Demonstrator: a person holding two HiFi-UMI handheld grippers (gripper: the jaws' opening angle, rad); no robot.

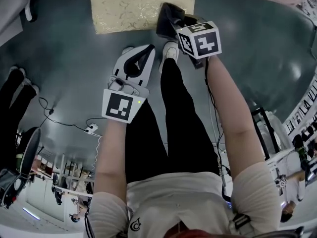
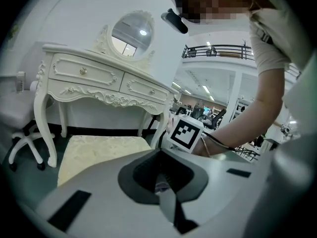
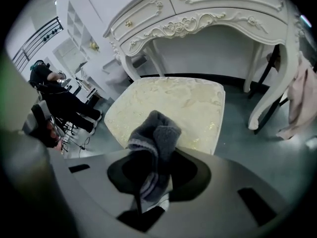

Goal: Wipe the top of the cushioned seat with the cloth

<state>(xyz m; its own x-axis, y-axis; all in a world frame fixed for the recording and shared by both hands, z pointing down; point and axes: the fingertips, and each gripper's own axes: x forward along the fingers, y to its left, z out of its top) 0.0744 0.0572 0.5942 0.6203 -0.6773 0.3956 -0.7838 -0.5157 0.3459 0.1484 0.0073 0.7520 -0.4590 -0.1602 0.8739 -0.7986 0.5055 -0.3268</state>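
The cushioned seat (image 1: 141,4) is cream with a gold pattern and lies at the top of the head view; it also shows as the seat (image 3: 188,103) and the seat (image 2: 99,152) in front of both grippers. My right gripper (image 1: 171,21) is shut on a dark grey cloth (image 3: 153,138), held just over the seat's near edge. The cloth (image 1: 168,16) hangs bunched from the jaws. My left gripper (image 1: 144,51) is lower and left, short of the seat, shut with nothing in it; its jaws meet at the left gripper (image 2: 161,155).
A white carved dressing table (image 3: 198,14) with a mirror (image 2: 131,31) stands behind the seat. A white swivel chair (image 2: 20,118) is left of it, a pink garment (image 3: 297,103) hangs at right. My shoes (image 1: 171,51) stand near the seat. Cables (image 1: 64,123) and a bystander's legs (image 1: 15,93) are at left.
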